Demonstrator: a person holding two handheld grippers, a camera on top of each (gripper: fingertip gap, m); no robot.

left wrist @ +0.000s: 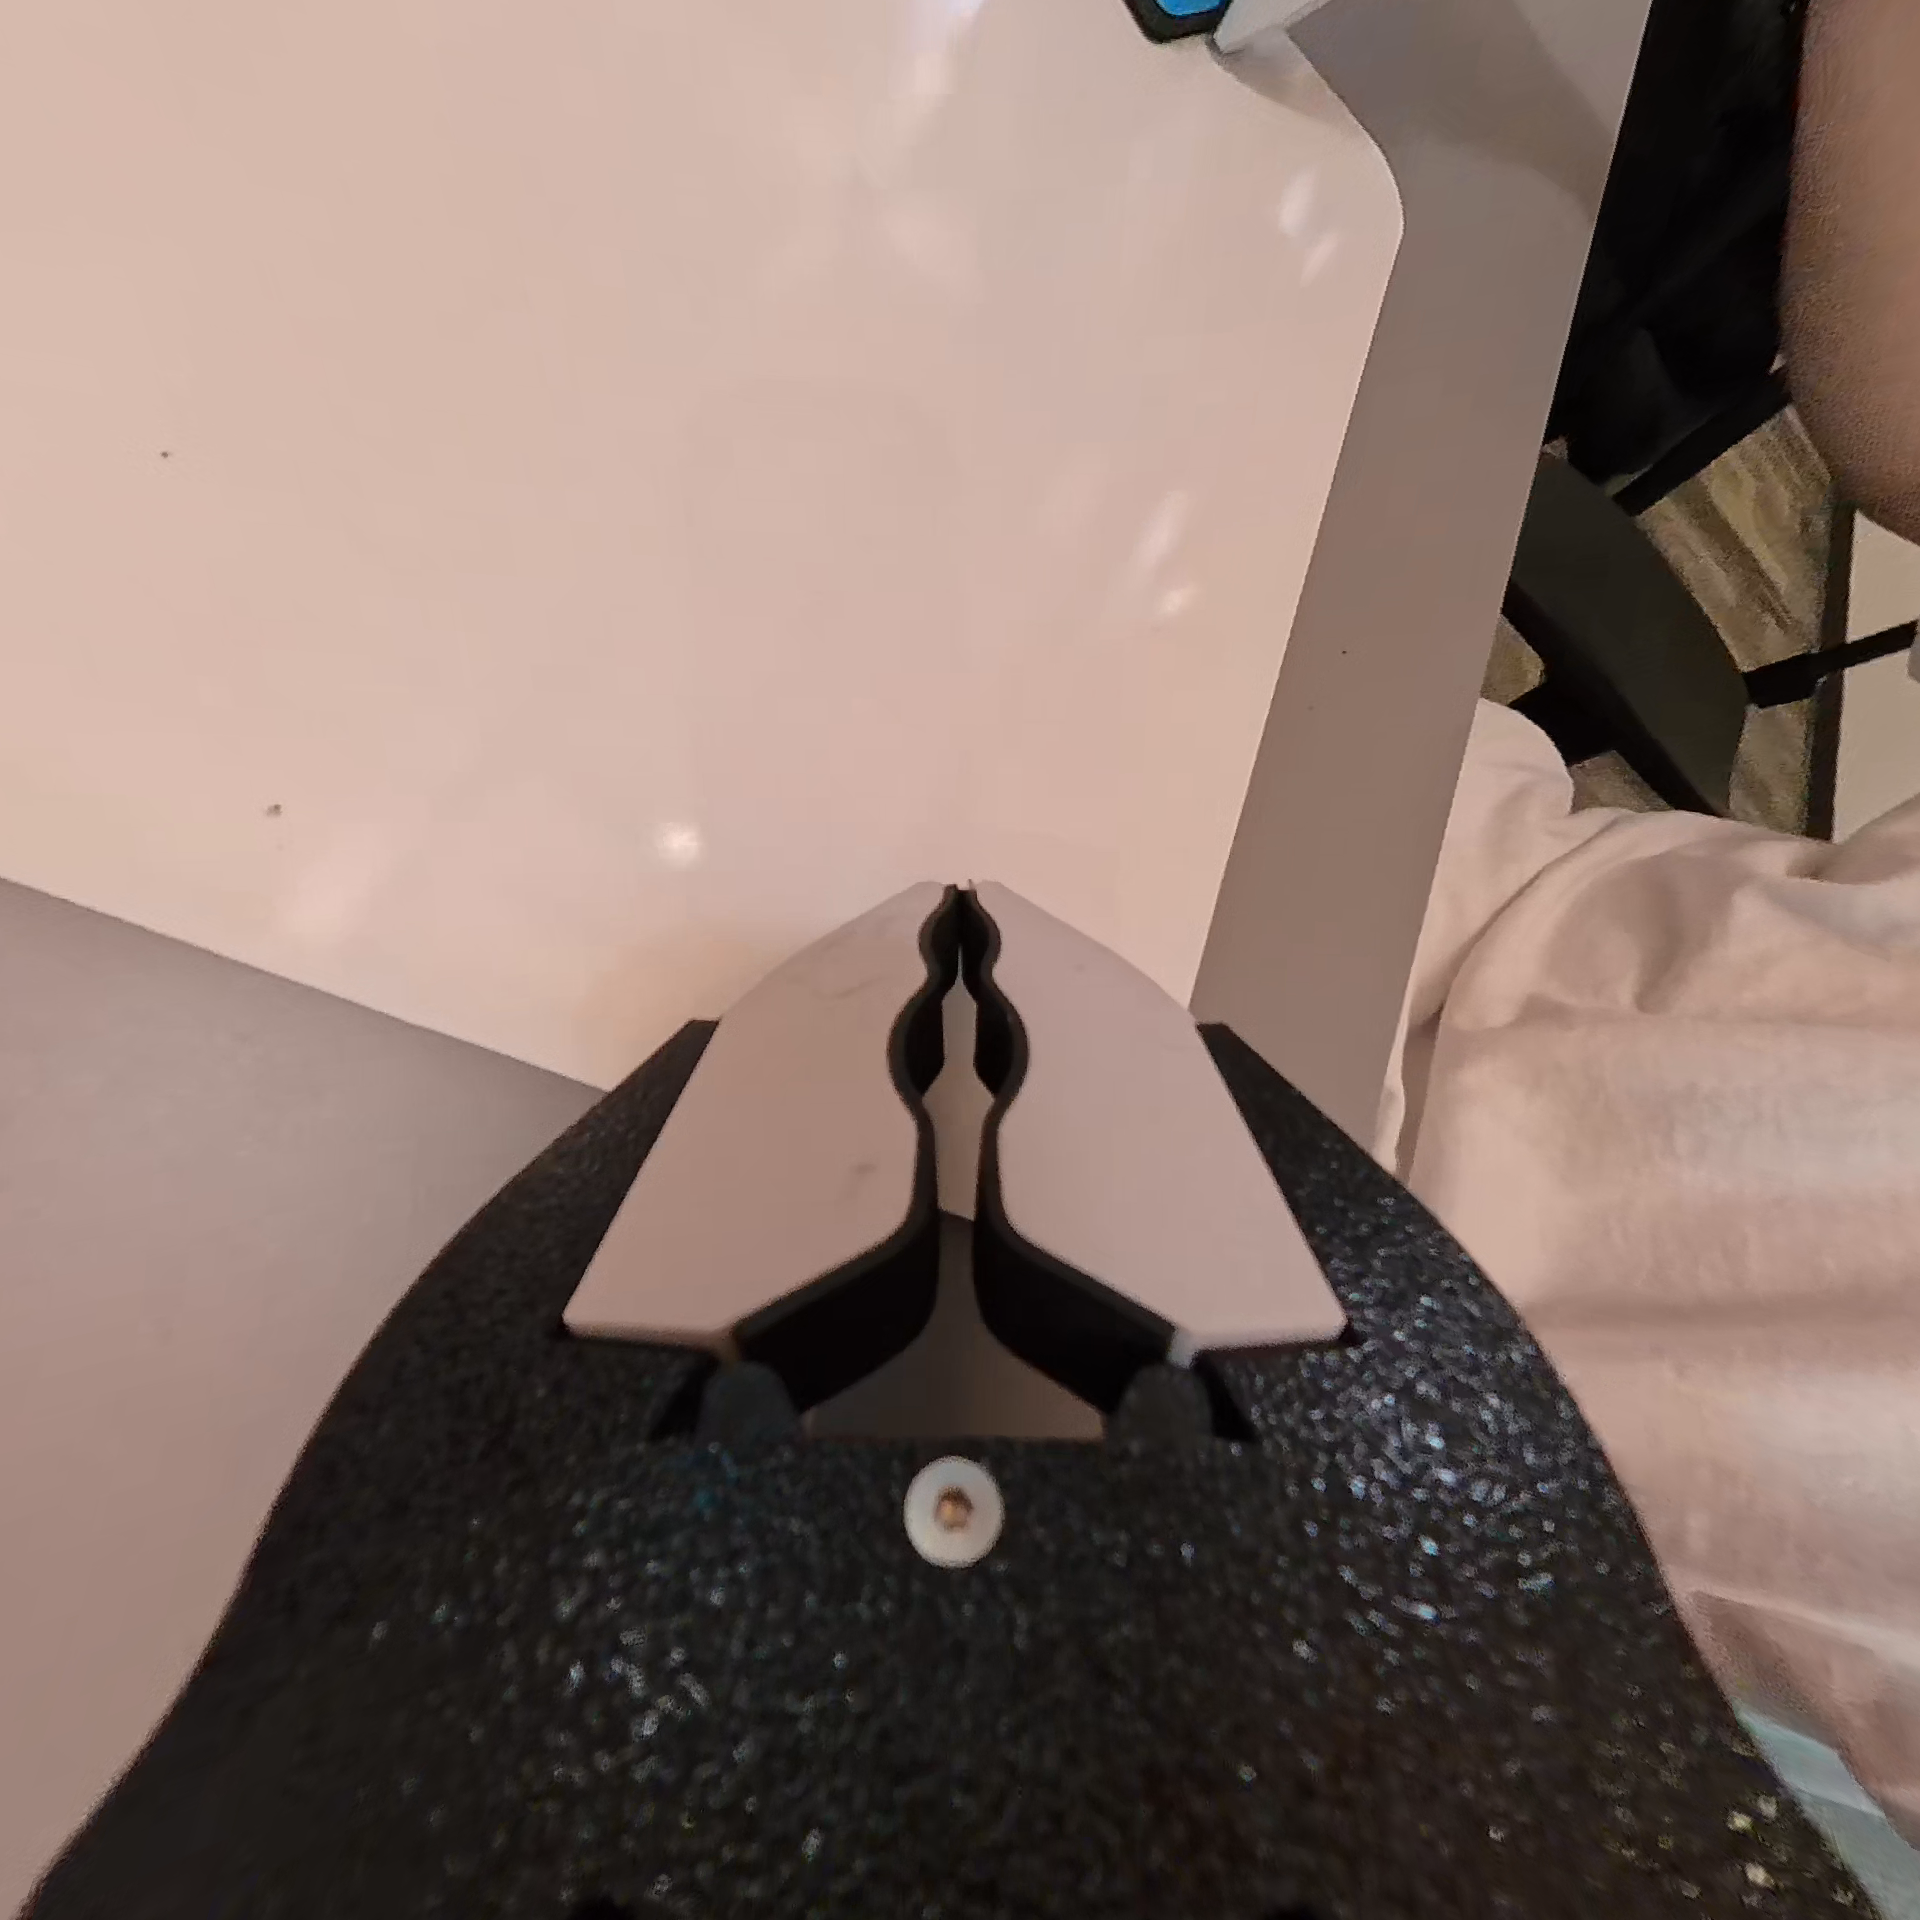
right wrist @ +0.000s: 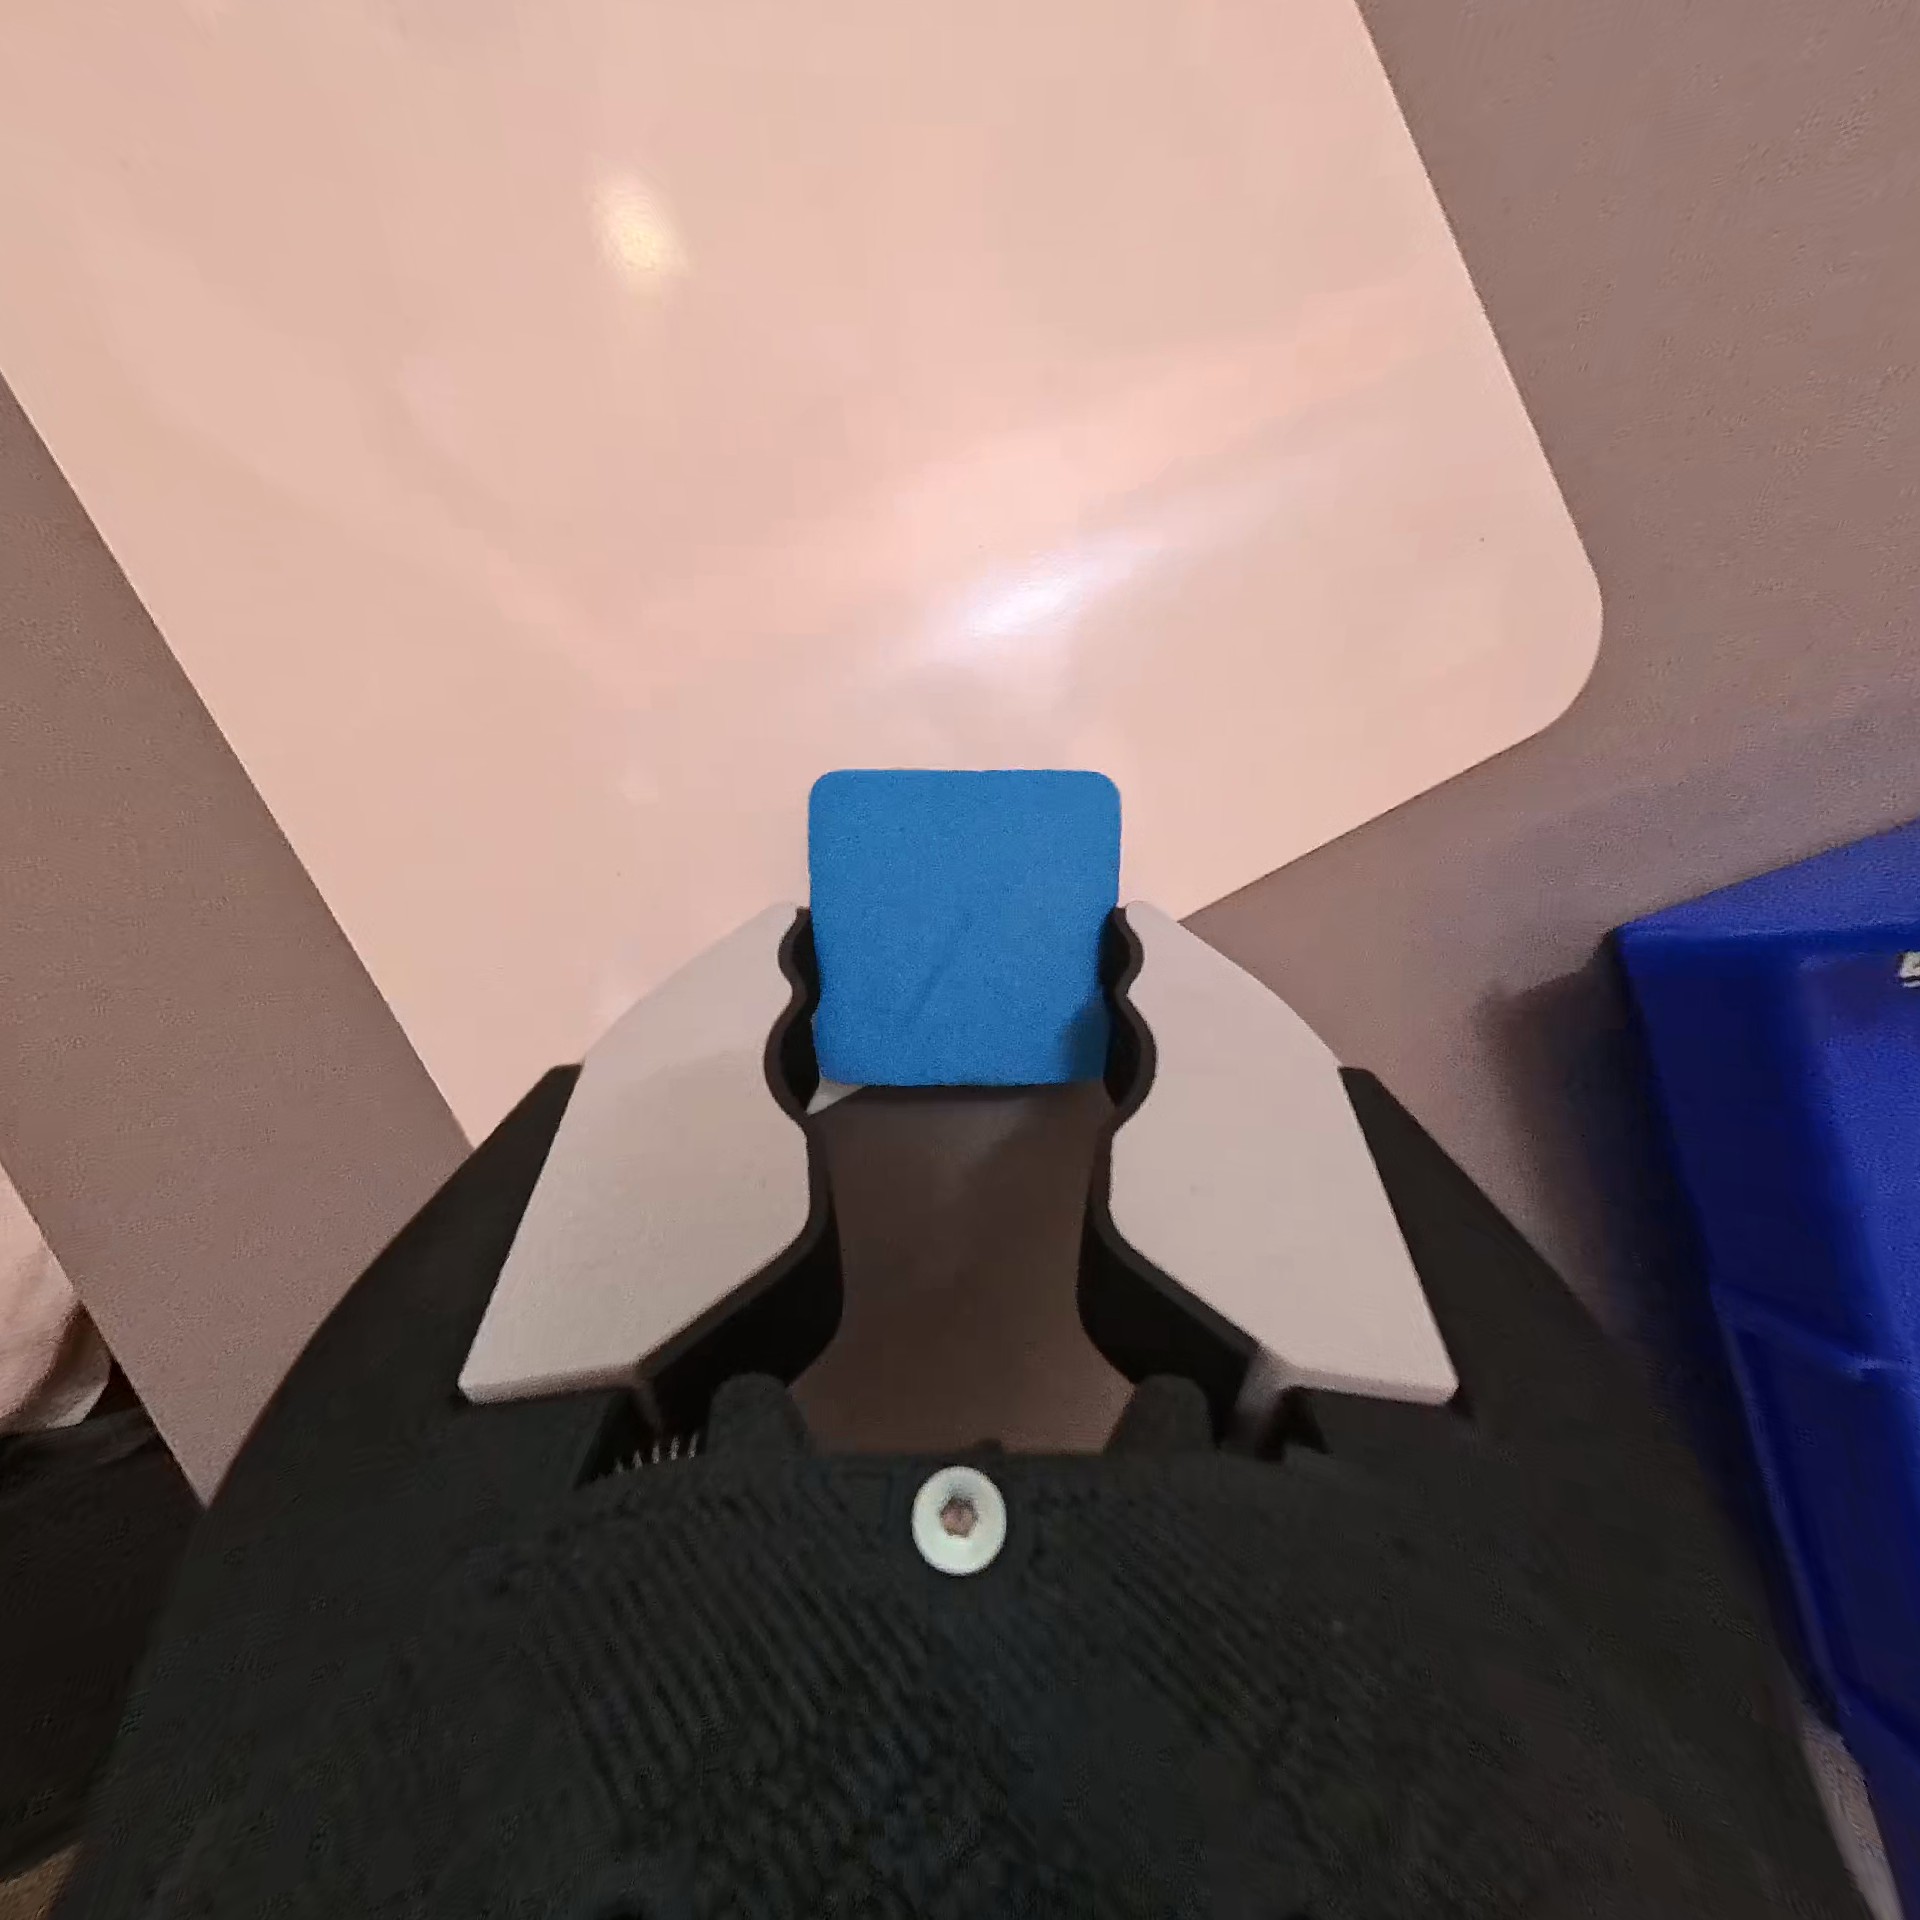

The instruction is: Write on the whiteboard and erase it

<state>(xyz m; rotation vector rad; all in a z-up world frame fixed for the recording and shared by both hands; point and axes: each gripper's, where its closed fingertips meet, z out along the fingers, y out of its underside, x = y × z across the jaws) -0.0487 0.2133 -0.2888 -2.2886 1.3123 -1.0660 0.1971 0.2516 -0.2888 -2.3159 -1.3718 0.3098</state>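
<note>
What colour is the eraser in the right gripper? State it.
Blue; the eraser shows best in the right wrist view.

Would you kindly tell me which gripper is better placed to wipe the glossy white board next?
Probably the right gripper: it is shut on the blue square foam eraser, poised over the glossy white board. The left gripper is shut, apparently holding nothing.

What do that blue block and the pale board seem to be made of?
The blue block looks like soft foam: matte, fine-grained, with rounded corners and a faint crease. The whiteboard looks like smooth, glossy plastic or coated sheet, since bright lights reflect off it; which one is unclear.
</note>
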